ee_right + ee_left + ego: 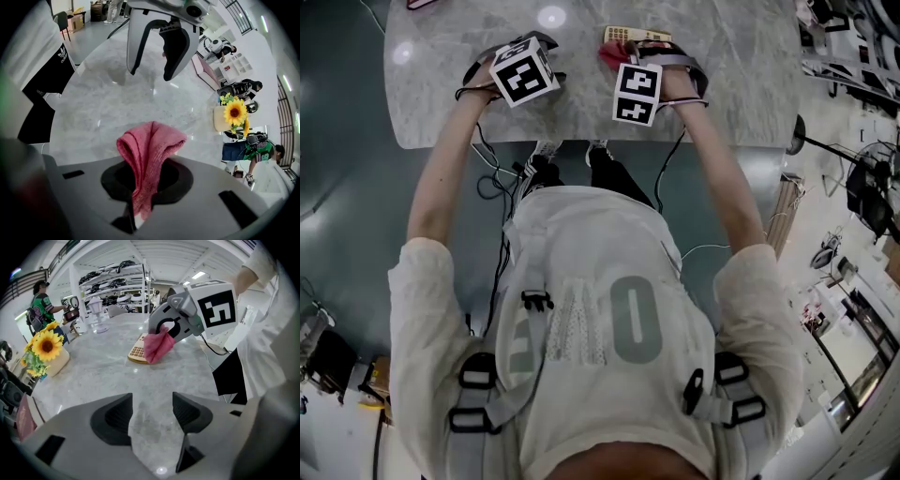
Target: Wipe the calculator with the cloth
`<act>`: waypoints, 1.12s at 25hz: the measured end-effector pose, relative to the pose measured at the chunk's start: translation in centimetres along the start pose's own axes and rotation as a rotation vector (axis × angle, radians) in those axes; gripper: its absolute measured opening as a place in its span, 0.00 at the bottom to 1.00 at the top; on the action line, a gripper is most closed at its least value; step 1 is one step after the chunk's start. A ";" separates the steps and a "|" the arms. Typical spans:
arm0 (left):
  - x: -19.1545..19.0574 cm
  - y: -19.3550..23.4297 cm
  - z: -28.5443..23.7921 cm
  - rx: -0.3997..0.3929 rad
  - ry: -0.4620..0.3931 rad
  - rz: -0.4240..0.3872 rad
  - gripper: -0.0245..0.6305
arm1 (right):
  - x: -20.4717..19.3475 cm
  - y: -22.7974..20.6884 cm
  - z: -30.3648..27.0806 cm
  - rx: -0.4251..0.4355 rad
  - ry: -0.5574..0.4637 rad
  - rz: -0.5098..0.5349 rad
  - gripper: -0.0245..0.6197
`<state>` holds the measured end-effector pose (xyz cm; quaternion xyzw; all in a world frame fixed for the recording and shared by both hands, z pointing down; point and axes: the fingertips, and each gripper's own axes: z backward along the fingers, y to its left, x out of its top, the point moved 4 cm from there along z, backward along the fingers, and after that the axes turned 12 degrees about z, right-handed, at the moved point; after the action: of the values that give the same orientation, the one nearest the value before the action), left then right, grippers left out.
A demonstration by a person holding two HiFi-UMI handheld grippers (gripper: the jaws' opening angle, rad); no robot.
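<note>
**Cloth (612, 56) pinched over lone calculator (622, 35)**

Head view: one beige calculator lies at the far side of the marble table (722, 94), mostly hidden by the right gripper (623, 56) and its marker cube. The left gripper (532, 47) is alongside.

Left gripper view: its jaws stand spread over bare tabletop, and the cloth covers one end of the calculator.

Right gripper view: the jaws clamp the single pink cloth. The calculator is hidden.

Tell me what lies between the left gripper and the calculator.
Only bare marble tabletop separates the left gripper from the calculator, as the left gripper view shows.
</note>
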<state>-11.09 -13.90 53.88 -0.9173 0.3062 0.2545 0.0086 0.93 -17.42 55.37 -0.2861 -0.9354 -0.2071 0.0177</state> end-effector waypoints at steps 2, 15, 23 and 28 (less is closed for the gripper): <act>-0.2 -0.3 0.1 -0.001 0.003 -0.009 0.46 | 0.3 1.0 0.3 0.002 -0.003 -0.008 0.12; 3.1 0.0 0.8 0.041 -0.075 0.011 0.44 | -0.7 0.6 0.8 -0.030 -0.009 -0.028 0.12; 12.5 3.1 7.6 0.266 -0.479 0.216 0.31 | -3.9 -5.4 4.4 -0.191 -0.017 -0.152 0.12; 17.0 4.1 15.1 0.413 -0.807 0.355 0.31 | -7.1 -10.2 10.8 -0.406 -0.075 -0.380 0.12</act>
<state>-8.78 -24.16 33.23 -0.6580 0.4744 0.5214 0.2648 2.24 -24.49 40.57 -0.1106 -0.9117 -0.3789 -0.1138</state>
